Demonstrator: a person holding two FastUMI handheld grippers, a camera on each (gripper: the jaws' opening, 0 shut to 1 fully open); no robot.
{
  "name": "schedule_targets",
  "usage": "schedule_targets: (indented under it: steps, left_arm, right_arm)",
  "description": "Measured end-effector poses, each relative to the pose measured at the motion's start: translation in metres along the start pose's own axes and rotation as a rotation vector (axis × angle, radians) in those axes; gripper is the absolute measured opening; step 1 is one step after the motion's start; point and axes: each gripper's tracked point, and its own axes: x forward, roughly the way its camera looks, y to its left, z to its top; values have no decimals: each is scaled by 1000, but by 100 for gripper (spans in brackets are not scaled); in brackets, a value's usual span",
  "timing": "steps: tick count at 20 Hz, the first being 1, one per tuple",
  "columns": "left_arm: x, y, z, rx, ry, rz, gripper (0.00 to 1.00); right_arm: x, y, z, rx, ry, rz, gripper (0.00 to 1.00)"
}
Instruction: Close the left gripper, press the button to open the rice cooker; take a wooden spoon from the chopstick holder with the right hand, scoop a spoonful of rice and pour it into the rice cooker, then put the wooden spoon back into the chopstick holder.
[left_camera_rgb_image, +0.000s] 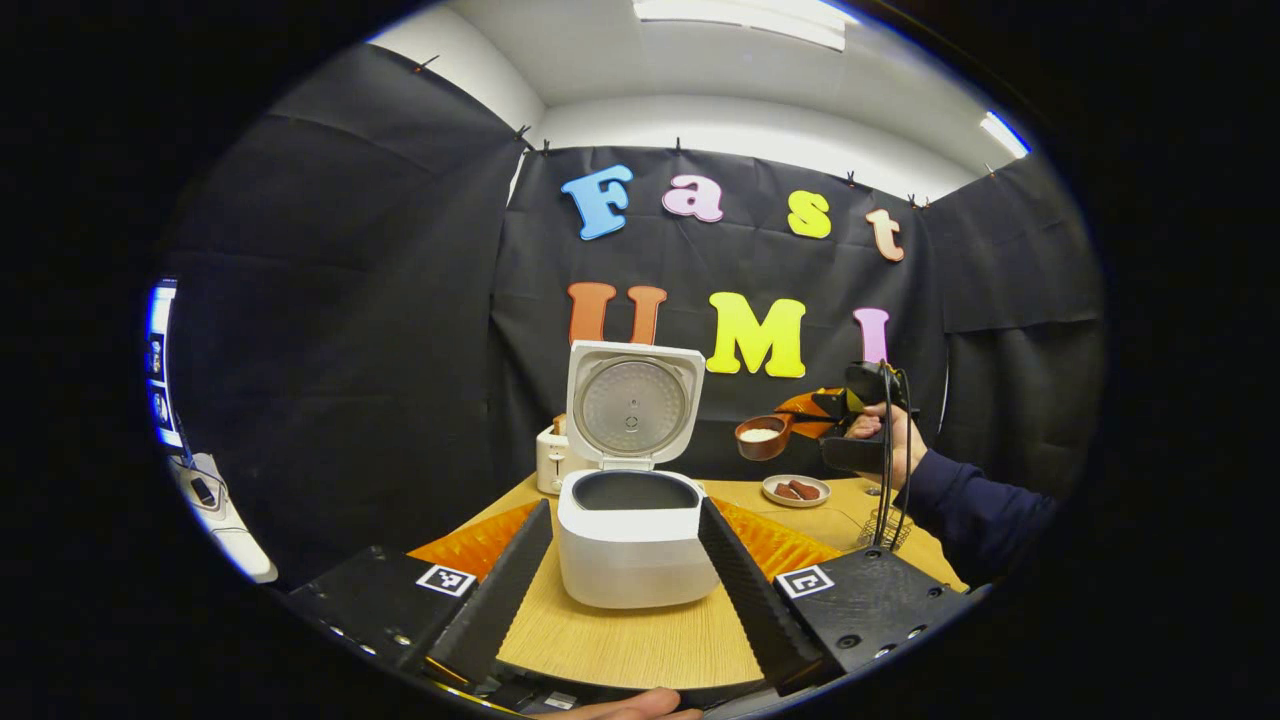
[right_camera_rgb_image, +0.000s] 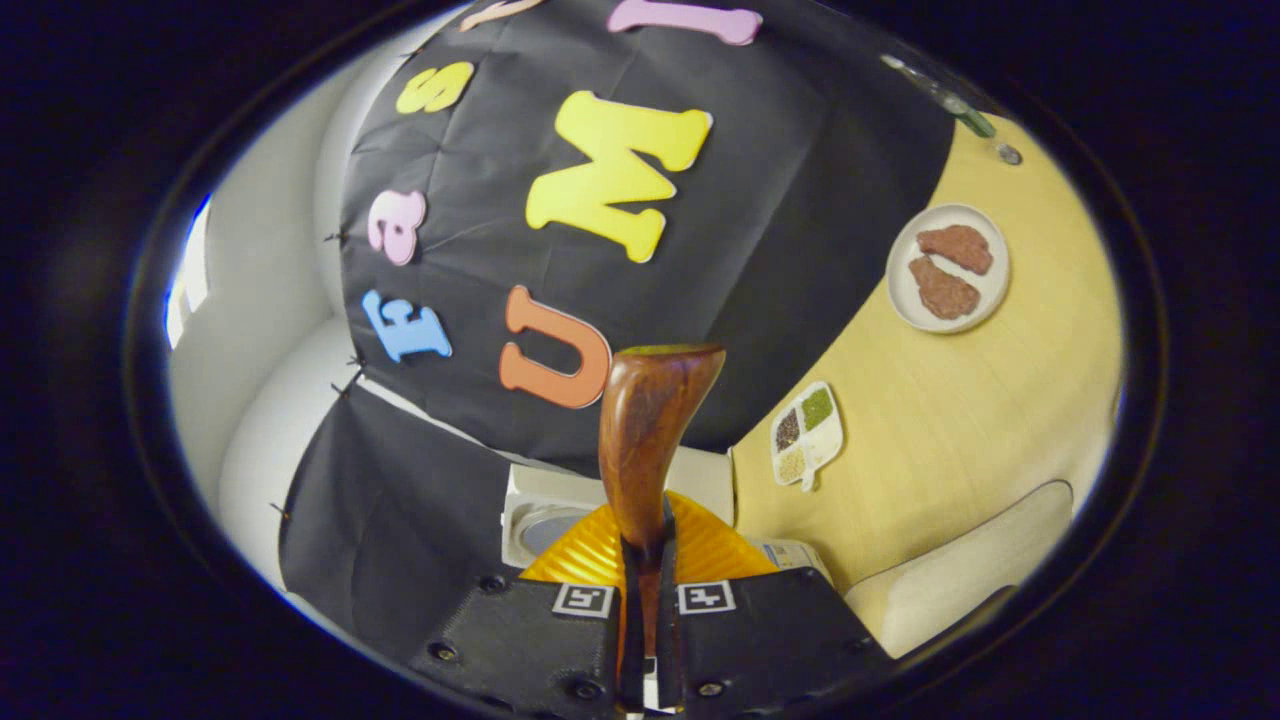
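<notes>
The white rice cooker (left_camera_rgb_image: 630, 550) stands on the wooden table (left_camera_rgb_image: 640, 640) with its lid (left_camera_rgb_image: 632, 405) raised upright and its dark pot showing. My left gripper (left_camera_rgb_image: 625, 505) is open, its fingers (left_camera_rgb_image: 510, 585) spread to either side of the cooker and apart from it. Up in the air to the cooker's right, a hand holds my right gripper (left_camera_rgb_image: 815, 408). It is shut on the handle of the wooden spoon (left_camera_rgb_image: 762, 436), whose bowl carries white rice. In the right gripper view the spoon (right_camera_rgb_image: 655, 430) sticks out from between the fingers of the right gripper (right_camera_rgb_image: 647, 550).
A white toaster (left_camera_rgb_image: 552, 458) stands behind the cooker on the left. A plate with brown pieces (left_camera_rgb_image: 795, 490) (right_camera_rgb_image: 948, 268) lies to the right, and a wire chopstick holder (left_camera_rgb_image: 885, 528) is nearer. A small divided dish of grains (right_camera_rgb_image: 808, 432) lies by the cloth wall.
</notes>
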Motion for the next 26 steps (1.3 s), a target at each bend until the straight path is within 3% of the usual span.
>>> schedule_targets:
  steps: [7,10,21,26]
  left_arm:
    - [2,14,4,34,-6,33,94]
    - [4,8,4,24,12,12,94]
    - [-3,-3,10,67,-11,-7,94]
    - [-4,-4,9,70,-5,-1,94]
  right_arm:
    - [74,31,-47,-221,69,-28,10]
    - [100,35,-56,-331,68,-48,10]
    - [106,57,-87,-859,38,-88,10]
    - [103,77,-117,-1082,64,-37,10]
